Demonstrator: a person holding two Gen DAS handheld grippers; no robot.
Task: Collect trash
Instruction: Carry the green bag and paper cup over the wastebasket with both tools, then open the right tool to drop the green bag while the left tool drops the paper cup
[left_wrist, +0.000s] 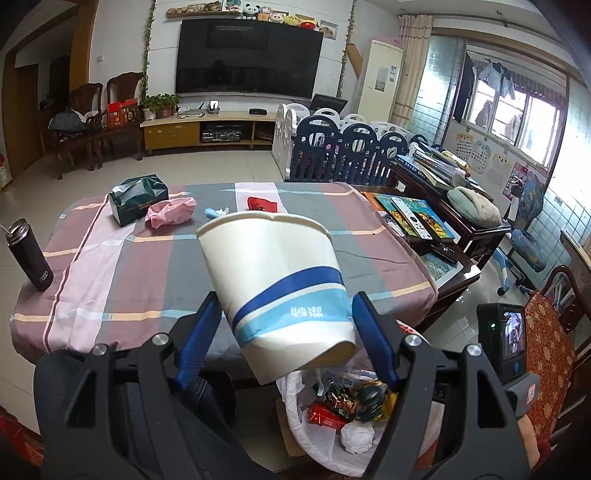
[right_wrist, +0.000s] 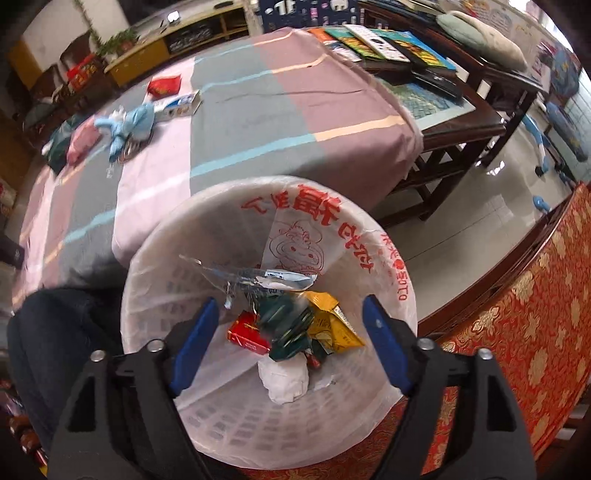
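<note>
living room, tiled floor, a table (left_wrist: 110, 280) under a striped cloth in pink, grey and mauve; we list what bears on the job.

item: paper cup (left_wrist: 280, 291), white with blue bands. we have it in our left gripper (left_wrist: 284, 339), both blue pads pressed on its lower half, base towards us, mouth tilted up and away. its long axis leans back over the table edge.

item: waste basket (right_wrist: 369, 236), white, lined with a printed plastic bag, standing below the near table edge beside a red-and-gold chair. inside: a red packet (right_wrist: 247, 334), a yellow wrapper (right_wrist: 332, 325), a white wad (right_wrist: 284, 376) and a dark green wrapper (right_wrist: 288, 325), which looks blurred just beneath the fingers.

item: our right gripper (right_wrist: 291, 332), jaws spread wide, nothing between the pads, pointing steeply down into the basket mouth.

item: still on the cloth, far side: a crumpled pink bag (left_wrist: 170, 212), a blue wrapper (right_wrist: 129, 123), a small box (right_wrist: 177, 105), a red packet (right_wrist: 164, 85); beside them a green tissue pack (left_wrist: 138, 197).

relation that matters: the basket lies directly below and slightly right of the cup, so we judge the left hand nearer for the next drop, needing only to clear the rim and let go.
</note>
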